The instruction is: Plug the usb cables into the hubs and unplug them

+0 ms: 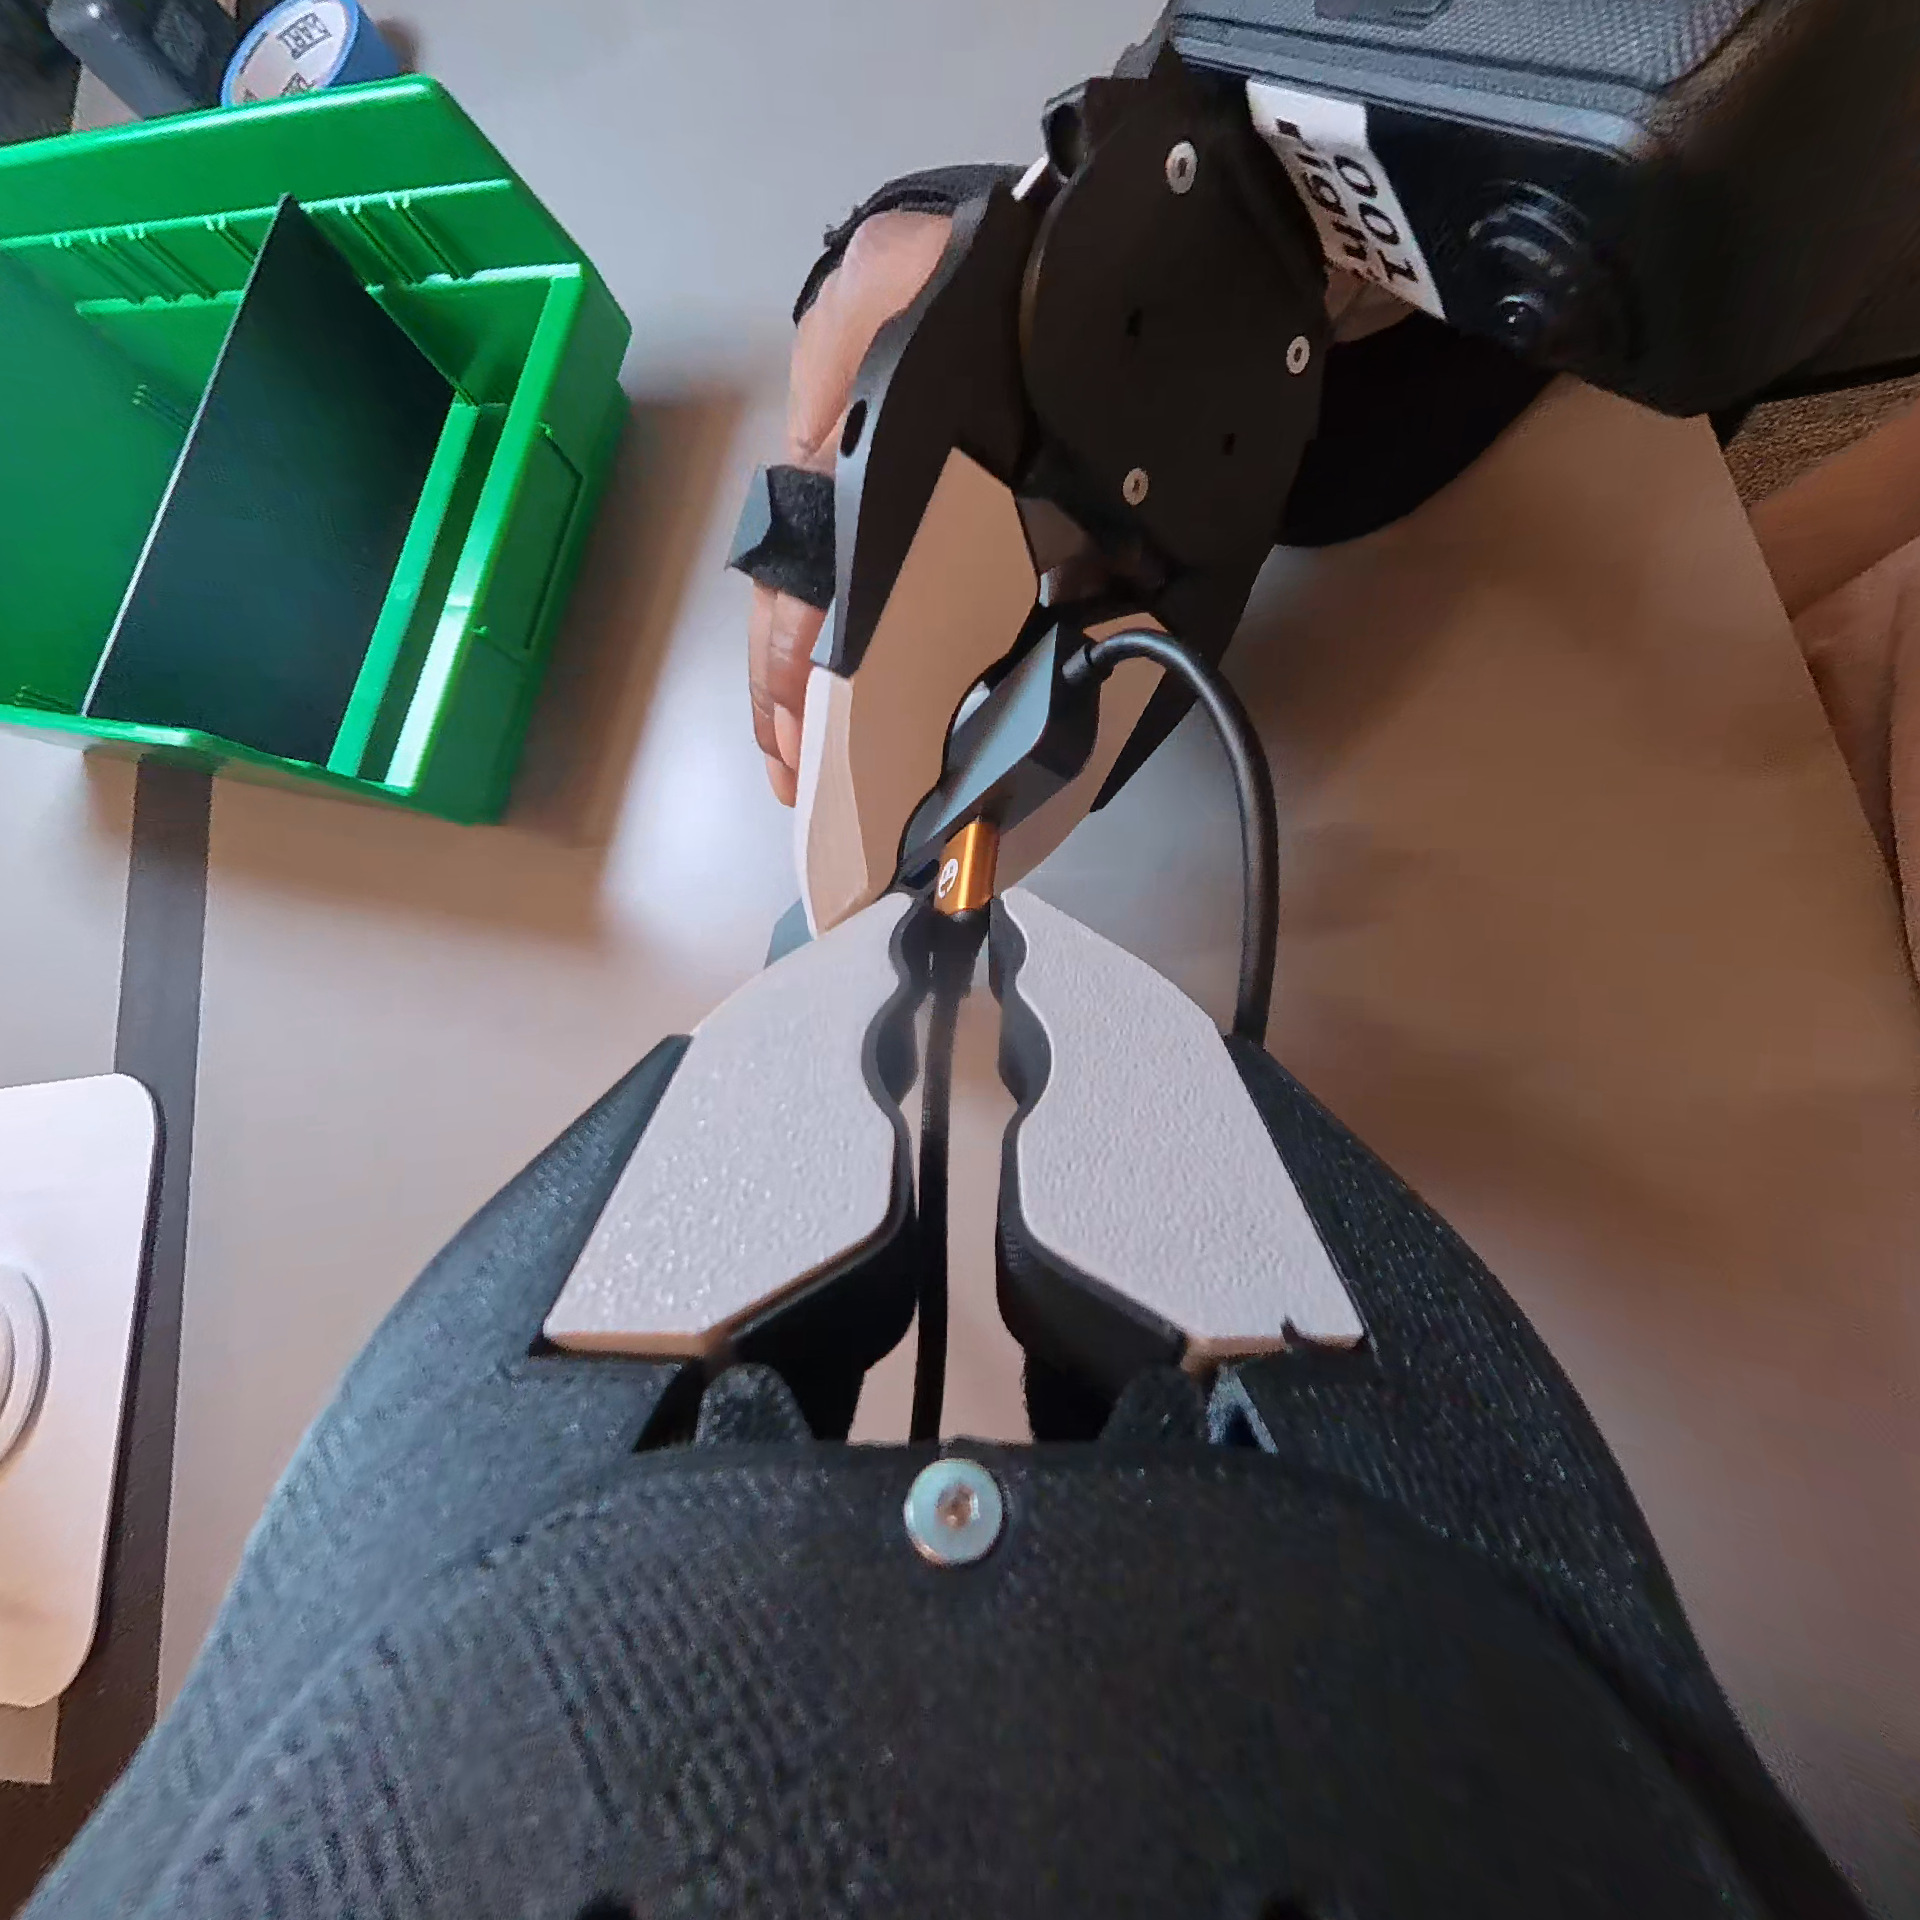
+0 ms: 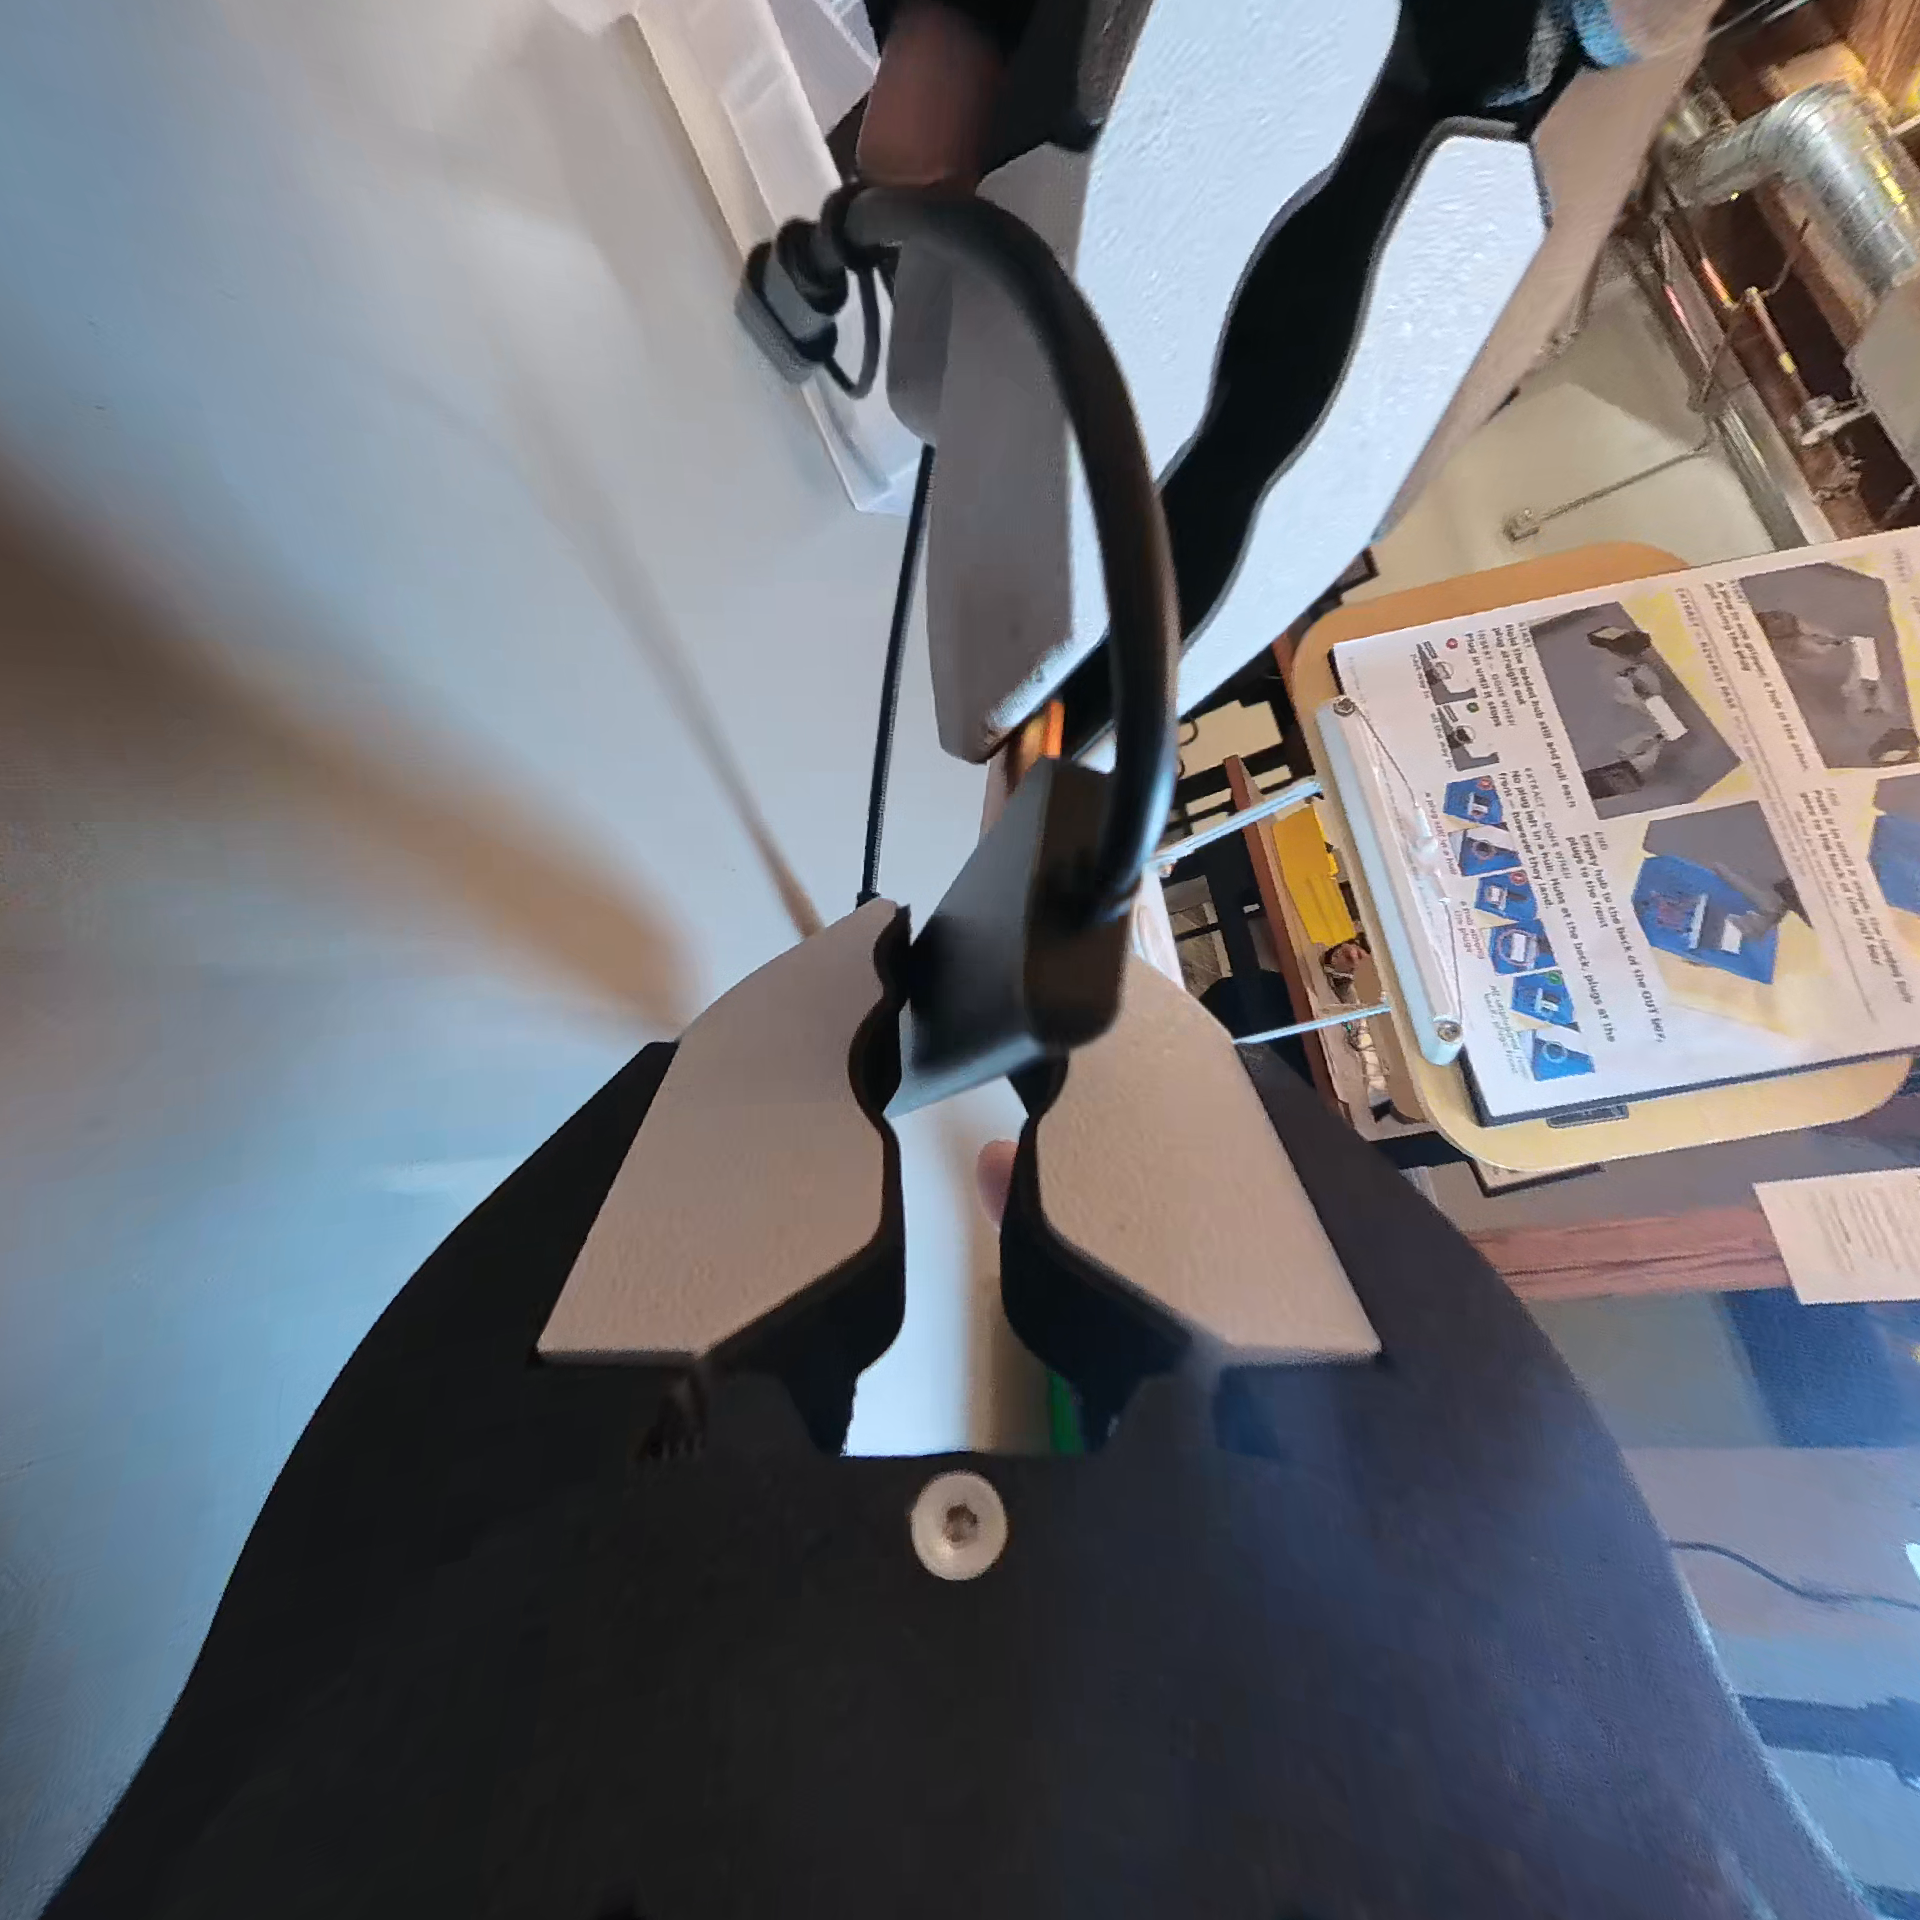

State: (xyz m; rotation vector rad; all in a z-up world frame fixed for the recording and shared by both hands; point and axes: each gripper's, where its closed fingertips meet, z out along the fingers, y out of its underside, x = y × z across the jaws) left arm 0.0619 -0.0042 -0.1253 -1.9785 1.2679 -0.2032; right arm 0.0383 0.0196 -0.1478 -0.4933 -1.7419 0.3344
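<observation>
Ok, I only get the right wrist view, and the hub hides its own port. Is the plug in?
Observer: The orange plug meets the hub at its port edge, and no gap shows.
Operator: What holds the plug?
Observer: The left gripper, closed on the plug's rear end.
Operator: Anything on the table below?
Observer: A green bin stands on the table, off to the left.

2 hand-held grippers: left (image 1: 951, 914), right (image 2: 971, 997); 1 hub (image 1: 1023, 743); 1 orange plug (image 1: 966, 868); 1 green bin (image 1: 312, 416).
</observation>
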